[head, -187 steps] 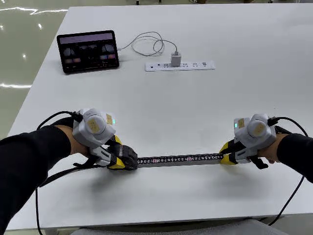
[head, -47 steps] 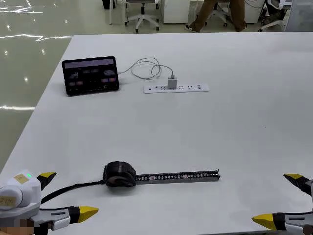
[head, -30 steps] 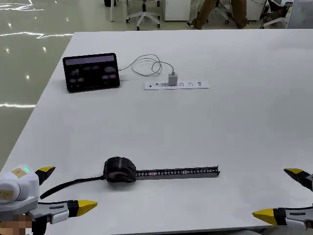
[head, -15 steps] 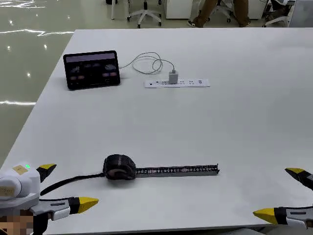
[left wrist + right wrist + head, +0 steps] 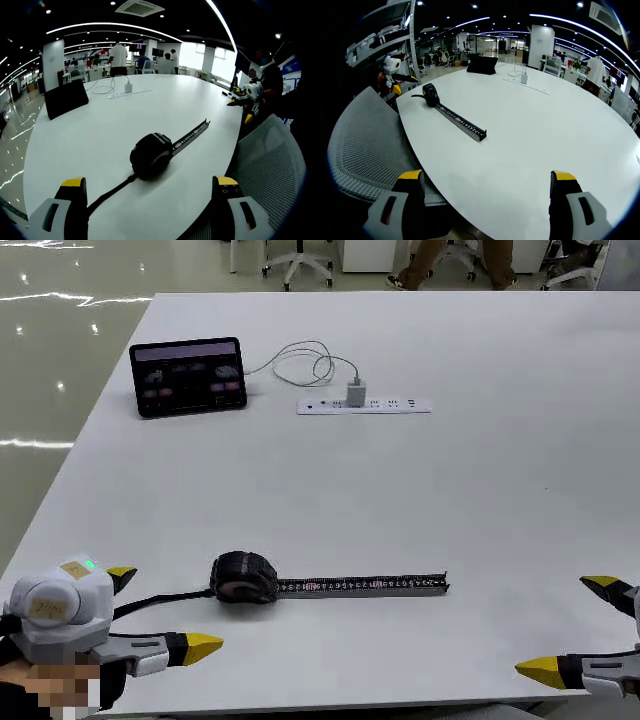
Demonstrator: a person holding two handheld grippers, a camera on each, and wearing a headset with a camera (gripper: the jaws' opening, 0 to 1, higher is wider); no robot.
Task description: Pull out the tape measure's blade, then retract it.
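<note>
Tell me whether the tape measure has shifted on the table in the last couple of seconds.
No. The tape measure keeps its place against the power strip and tablet; only the camera has shifted.

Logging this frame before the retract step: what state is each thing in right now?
tape measure: lying on the table, unheld.
blade: pulled out, flat on the table.
left tool: open, empty.
right tool: open, empty.
tablet: screen lit.
charger: plugged into the power strip.

Grey-white left tongs and right tongs, yellow-tipped; green light on left.
</note>
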